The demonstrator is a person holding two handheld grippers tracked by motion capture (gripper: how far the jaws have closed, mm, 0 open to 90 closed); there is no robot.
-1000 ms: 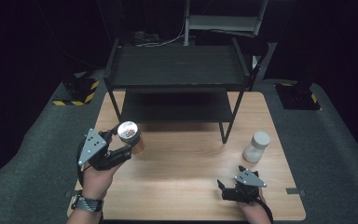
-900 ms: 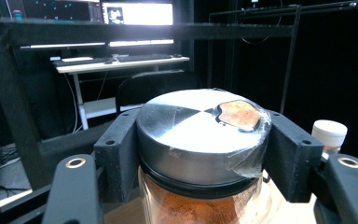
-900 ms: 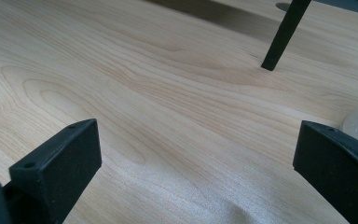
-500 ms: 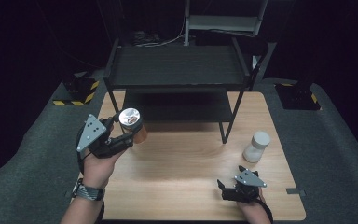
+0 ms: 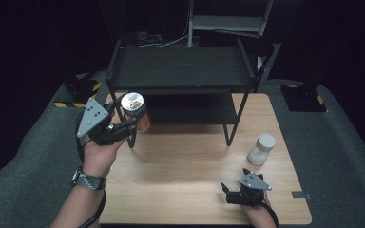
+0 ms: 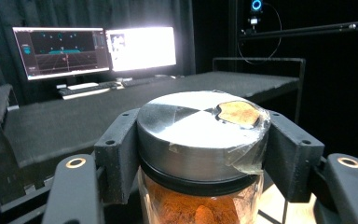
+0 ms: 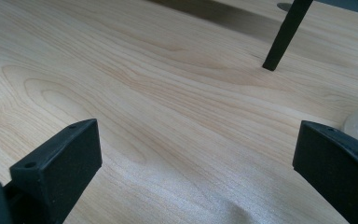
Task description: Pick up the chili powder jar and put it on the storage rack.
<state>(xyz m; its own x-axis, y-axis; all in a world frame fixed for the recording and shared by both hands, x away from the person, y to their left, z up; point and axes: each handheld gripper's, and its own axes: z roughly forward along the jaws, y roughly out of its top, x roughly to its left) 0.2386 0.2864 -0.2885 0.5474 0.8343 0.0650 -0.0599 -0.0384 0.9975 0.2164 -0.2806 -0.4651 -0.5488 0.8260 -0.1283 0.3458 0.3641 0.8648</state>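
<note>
Spanning the lower centre of the high view: a light wooden table (image 5: 190, 190) is seen, with dark grey floor around it.
Black rack: a two-level black rack (image 5: 180, 71) is placed at the upper centre of the high view, its front legs planted on the far part of the table; one leg (image 7: 286, 32) is shown at the upper right of the right gripper view.
Monitors: two lit screens (image 6: 93, 49) are seen at the upper left of the left gripper view, beyond the rack's top shelf.
Left gripper: the left gripper (image 5: 123, 124) is held up off the table at the left of the high view, by the rack's front left leg, and is clamped on the jar from both sides just under the lid.
Jar: a glass jar (image 5: 135, 111) with a silver lid (image 6: 200, 128) and orange-brown contents is gripped upright; a patch, possibly tape over a brown spot, is seen on the lid, though this cannot be made out clearly.
Right gripper: the right gripper (image 5: 235, 192) is rested low at the bottom right of the high view, with its jaws spread wide apart over bare wood.
White bottle: a small white bottle (image 5: 261, 149) is stood on the table at the right, near the right gripper but apart from it.
</note>
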